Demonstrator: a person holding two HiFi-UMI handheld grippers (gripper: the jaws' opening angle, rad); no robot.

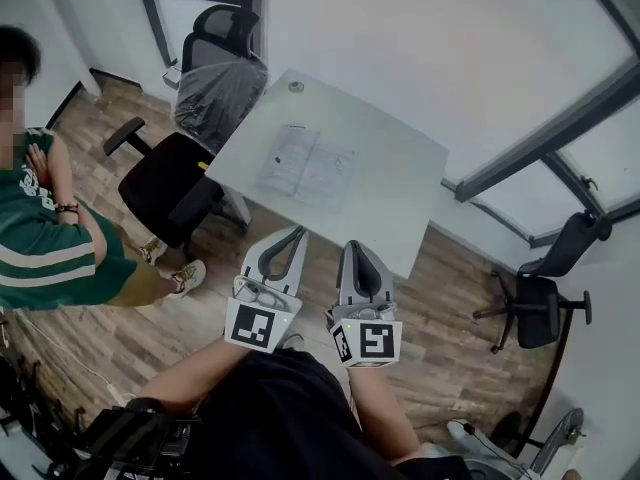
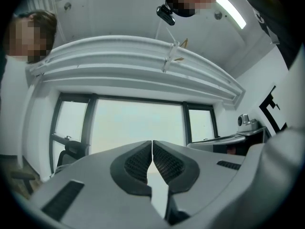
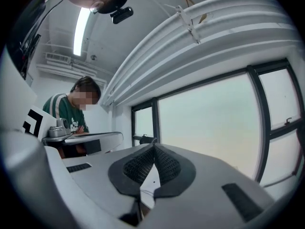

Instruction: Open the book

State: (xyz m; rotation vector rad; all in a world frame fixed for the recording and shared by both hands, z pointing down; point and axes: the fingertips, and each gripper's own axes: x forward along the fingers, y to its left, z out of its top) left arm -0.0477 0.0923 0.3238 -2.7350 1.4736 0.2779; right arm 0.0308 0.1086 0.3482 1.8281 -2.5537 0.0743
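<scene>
In the head view a book lies open and flat, pages up, on the white table. Both grippers are held side by side short of the table's near edge, pointing towards it and apart from the book. My left gripper is shut with nothing between its jaws; in the left gripper view its ribbed pads meet at the tip against a bright window. My right gripper is shut and empty too, and its pads touch in the right gripper view. Neither gripper view shows the book.
A black office chair stands at the table's left, with a plastic-wrapped chair behind it. A person in a green striped shirt sits at far left. Another chair stands at right. A small round object sits at the table's far corner.
</scene>
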